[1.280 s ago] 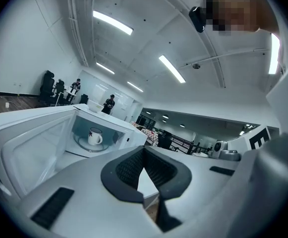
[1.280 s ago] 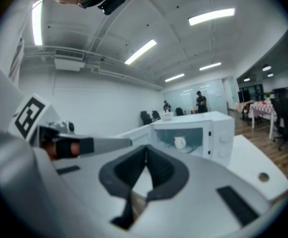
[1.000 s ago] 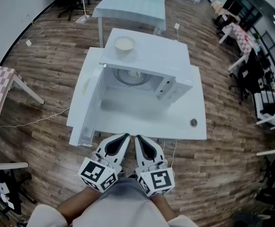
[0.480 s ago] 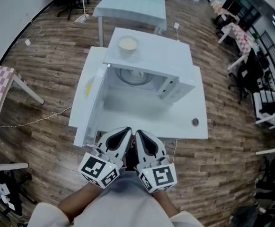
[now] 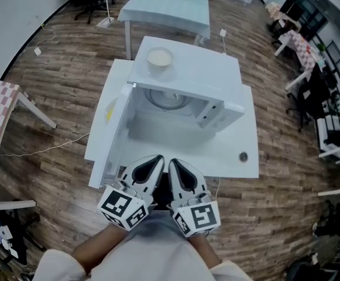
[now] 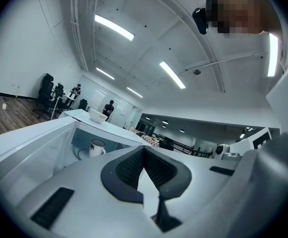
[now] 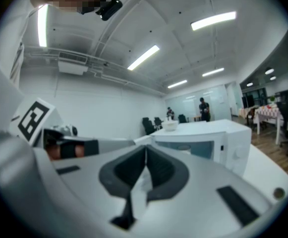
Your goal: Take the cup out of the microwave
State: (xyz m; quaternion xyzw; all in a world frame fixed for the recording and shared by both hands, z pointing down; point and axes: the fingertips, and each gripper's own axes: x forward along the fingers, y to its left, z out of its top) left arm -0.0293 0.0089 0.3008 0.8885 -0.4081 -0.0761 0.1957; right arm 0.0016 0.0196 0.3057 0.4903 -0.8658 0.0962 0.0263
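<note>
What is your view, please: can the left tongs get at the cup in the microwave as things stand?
Probably yes: the microwave door stands open and nothing blocks the cup inside; the shut left tongs must open first.

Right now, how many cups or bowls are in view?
2. One bowl stands on top of the microwave. One cup stands inside the open microwave, towards the back. More could be hidden deeper in the cavity.
</note>
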